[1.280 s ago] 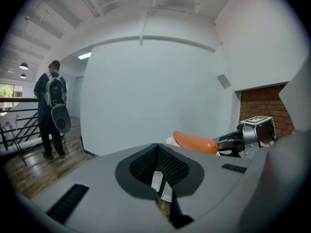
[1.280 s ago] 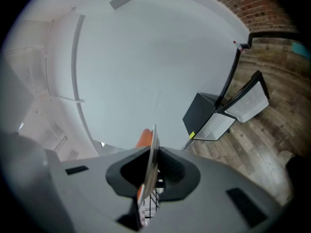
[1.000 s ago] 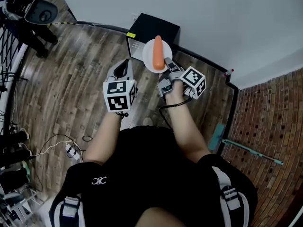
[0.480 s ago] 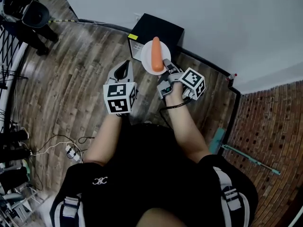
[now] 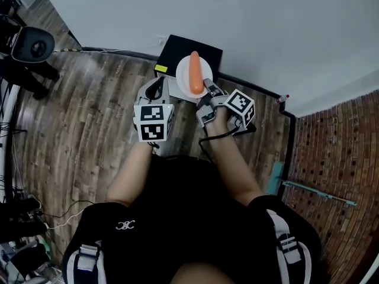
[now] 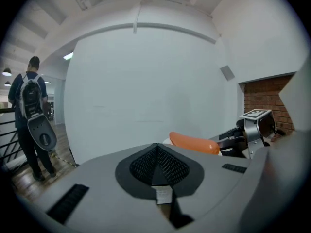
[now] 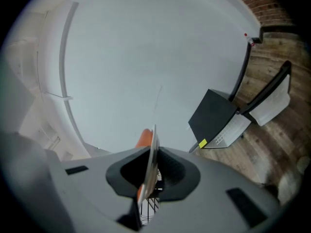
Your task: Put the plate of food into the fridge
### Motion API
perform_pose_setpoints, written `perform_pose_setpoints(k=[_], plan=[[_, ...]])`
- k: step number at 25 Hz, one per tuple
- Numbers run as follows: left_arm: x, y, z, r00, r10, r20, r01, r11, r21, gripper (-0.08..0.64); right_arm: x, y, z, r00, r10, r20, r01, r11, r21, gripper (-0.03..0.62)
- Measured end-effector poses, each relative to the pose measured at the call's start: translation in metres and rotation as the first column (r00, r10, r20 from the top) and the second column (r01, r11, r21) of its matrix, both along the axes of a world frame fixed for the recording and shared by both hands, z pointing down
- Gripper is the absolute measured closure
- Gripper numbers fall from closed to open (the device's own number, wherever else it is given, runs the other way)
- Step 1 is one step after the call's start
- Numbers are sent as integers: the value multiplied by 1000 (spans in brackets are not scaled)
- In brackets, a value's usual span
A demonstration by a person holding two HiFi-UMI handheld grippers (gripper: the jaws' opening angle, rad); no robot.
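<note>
The right claw [image 5: 207, 91] is closed narrow on the near rim of the round white plate [image 5: 183, 74] and holds it out roughly level in front of the person, with a long orange sausage-like piece of food [image 5: 194, 73] lying on it; in the right gripper view the plate's edge shows as a thin line between the two dark pads. The food's long axis points away from the person toward the white wall [image 5: 266, 28], about in line with the way the claw points. The left claw [image 5: 155, 89] hangs just beside the plate with its pads drawn together on nothing. The small black cube-shaped fridge [image 5: 177, 46] stands low on the wooden plank floor [image 5: 89, 111] against the wall. From the head view the plate hangs over its top, well above it and not level with its mouth. The fridge's pale front, marked by a yellow sticker, faces out on the left claw's side, and in the right gripper view a dark-edged pale panel beside it looks like the door swung open, though I cannot be sure. So the fridge lies below and slightly ahead of the right claw, and the plate probably has to come down and round to that front before it can slide in; the left claw is the nearer one to the door
</note>
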State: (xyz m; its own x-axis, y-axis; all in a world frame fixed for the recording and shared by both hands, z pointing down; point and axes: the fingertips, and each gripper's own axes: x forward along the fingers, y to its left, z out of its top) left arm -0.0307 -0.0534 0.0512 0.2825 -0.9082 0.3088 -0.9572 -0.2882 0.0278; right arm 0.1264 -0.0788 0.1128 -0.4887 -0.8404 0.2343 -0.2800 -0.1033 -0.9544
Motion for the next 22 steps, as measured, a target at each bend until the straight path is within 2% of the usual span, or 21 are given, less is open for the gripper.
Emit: perform_pose_setpoints(k=[6,13,18,22], plan=[[-36,-45,8,995,98,-28,-99,995,-28,566,-41,-26,9,998,68,-5,-68,998,-11,548],[-63,-74,24,981,176,-77,-180,982,-61,566,-63,-34,19,989,146,-12,-146,989,-22,548],[-74,-87,37,978,155,-141,-167,983,-81,566,-70,-36,43,992,122,-32,-124,990,-74,550],[-75,-92,55,984,118,-133,-132,986,-102,566,-65,-40,65,995,95,-38,-98,989,-110,554]])
